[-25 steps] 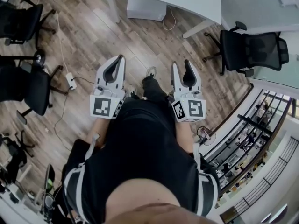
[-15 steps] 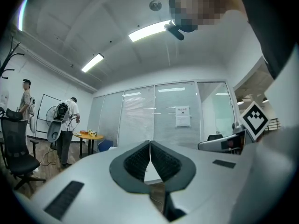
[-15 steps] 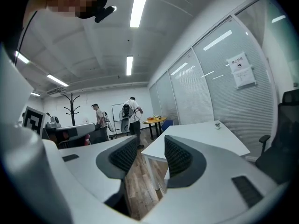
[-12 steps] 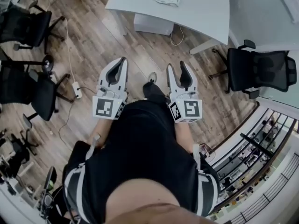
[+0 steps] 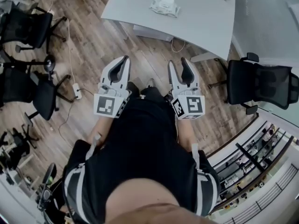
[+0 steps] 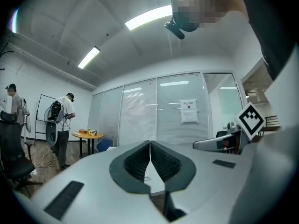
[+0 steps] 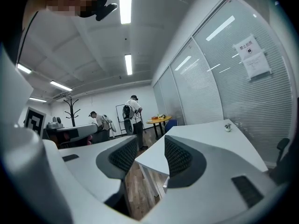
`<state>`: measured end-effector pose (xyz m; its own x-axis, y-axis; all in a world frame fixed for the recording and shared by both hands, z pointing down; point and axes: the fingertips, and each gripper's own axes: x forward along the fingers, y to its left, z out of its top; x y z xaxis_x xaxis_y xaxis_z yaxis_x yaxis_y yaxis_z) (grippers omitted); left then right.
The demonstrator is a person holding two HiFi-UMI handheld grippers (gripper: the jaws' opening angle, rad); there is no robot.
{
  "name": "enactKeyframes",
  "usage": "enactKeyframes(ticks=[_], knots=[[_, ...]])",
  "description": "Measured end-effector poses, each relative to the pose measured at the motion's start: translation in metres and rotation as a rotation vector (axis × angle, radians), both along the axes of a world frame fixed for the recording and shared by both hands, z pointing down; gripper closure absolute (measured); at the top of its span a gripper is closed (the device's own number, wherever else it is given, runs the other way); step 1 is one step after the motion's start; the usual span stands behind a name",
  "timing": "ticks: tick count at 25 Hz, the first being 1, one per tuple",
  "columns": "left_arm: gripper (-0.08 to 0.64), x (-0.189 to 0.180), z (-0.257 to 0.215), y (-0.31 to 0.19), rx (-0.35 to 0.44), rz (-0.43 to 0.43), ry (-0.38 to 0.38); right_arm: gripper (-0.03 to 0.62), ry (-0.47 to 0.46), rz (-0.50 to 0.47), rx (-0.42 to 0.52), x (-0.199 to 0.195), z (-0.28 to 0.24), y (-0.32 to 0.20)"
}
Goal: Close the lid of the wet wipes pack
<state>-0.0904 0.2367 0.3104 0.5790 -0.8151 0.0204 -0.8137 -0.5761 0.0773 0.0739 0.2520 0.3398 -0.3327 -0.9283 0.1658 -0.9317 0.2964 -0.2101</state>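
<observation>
Wet wipes pack (image 5: pixel 164 6) on worktop (image 5: pixel 205 24), plain in head view only. Short of worktop: left tool (image 5: pixel 122 59) pressed together, right tool (image 5: pixel 179 62) apart, nothing btwn.

The bench (image 5: pixel 205 20) stands ahead of you, with the wipes pack (image 5: pixel 164 5) lying on it. One chair (image 5: pixel 259 83) sits to your right, other chairs (image 5: pixel 28 85) to your left.

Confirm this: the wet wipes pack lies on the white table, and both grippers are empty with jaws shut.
Wrong on the jaws: the right gripper view shows the right gripper open, jaws apart; only the left gripper is shut. Both are empty, and the wet wipes pack lies on the white table.
</observation>
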Motion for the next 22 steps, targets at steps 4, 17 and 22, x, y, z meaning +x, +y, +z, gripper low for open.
enactKeyframes(ticks=[4,17,22], knots=[[0.537,0.023,0.009,-0.036,-0.02,-0.005,-0.032,0.399,-0.012,-0.013,-0.018,0.021,0.007,-0.04],[0.537,0.054,0.037,-0.222,-0.044,0.113,-0.035,0.397,0.019,0.046,-0.07,0.032,0.032,-0.203],[0.536,0.053,0.047,-0.311,-0.038,0.176,-0.073,0.397,0.027,0.109,-0.102,0.03,0.039,-0.282]])
